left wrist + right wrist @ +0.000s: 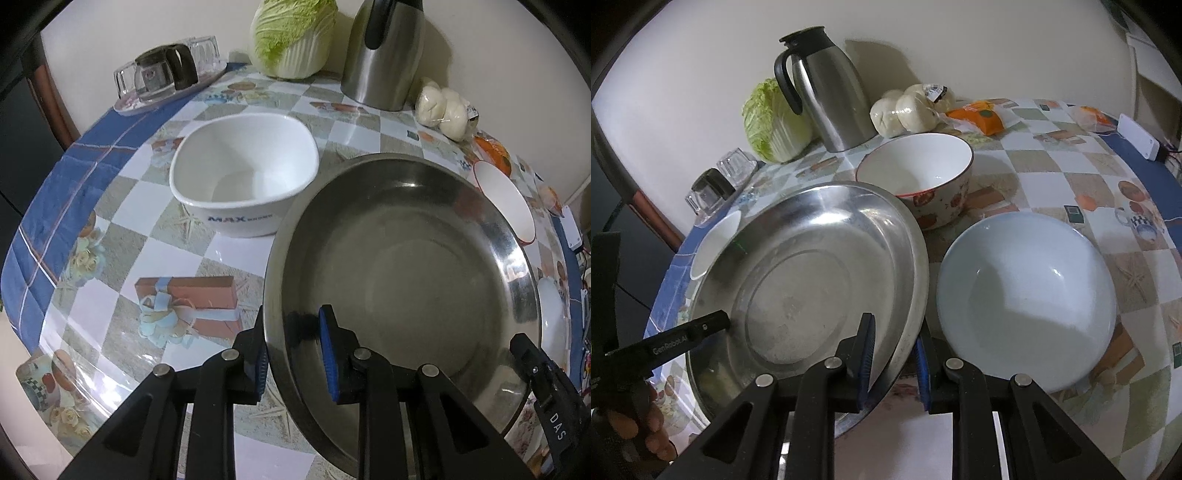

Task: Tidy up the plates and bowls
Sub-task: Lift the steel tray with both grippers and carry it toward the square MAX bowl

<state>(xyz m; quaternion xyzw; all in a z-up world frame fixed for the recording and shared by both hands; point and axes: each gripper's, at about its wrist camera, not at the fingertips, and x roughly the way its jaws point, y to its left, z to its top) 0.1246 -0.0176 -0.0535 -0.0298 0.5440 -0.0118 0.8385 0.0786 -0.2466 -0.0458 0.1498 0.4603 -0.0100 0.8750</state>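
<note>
- The worktop [110,280], under a glossy patterned cloth with a blue border, carries everything; its back edge against the wall holds a cabbage [293,35], a steel jug [827,99], a bag of buns [908,109] and a tray of glasses [166,74], all kept clear of the dishes in front.
- The steel basin [798,291] is the largest dish. It is tilted, its right side raised off the cloth, because both claws grip its rim from opposite sides, which I judge to be a two-handed lift of a wide, slippery pan.
- The pale blue plate [1027,299] lies flat just right of the basin, untouched; it looks a likely base for stacking.
- The square white bowl [243,173] marked MAX sits upright just behind and to the left of the basin.
- The flower-patterned bowl [923,177] stands upright just behind the basin's far rim, nearer the jug.
- The left claw [295,354] is narrowly parted, its blue pads either side of the basin's wall and closed on it.
- The right claw [895,365] likewise pinches the basin's rim, one finger inside, one beneath.
</note>
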